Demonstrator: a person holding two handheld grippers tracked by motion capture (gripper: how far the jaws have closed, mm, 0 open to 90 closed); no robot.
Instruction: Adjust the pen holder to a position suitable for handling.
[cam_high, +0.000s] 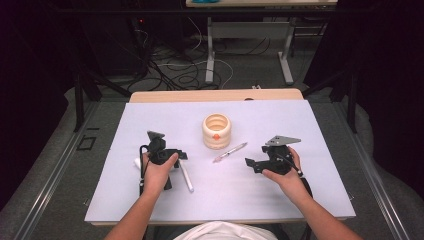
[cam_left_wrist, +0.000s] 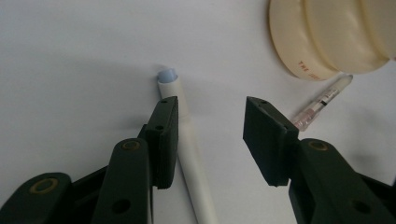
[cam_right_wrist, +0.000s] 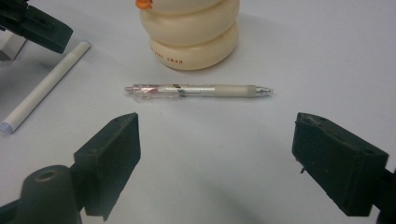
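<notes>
High view: both pens lie on worktop (cam_high: 150, 200), holder (cam_high: 216, 131) empty. Left tongs (cam_left_wrist: 210, 133) apart beside white pen (cam_left_wrist: 194, 177); right tongs (cam_right_wrist: 217, 163) apart facing clear pen (cam_right_wrist: 198, 90). Nothing grasped yet.

A white sheet (cam_high: 310, 190) covers the pale wooden table (cam_high: 215, 95), whose bare edge shows at 12 o'clock. Beyond it, grey floor (cam_high: 250, 75) carries tangled cables (cam_high: 175, 70) and a second table's metal legs (cam_high: 210, 55). Dark curtains (cam_high: 385, 75) close in at 3 and 9 o'clock.
</notes>
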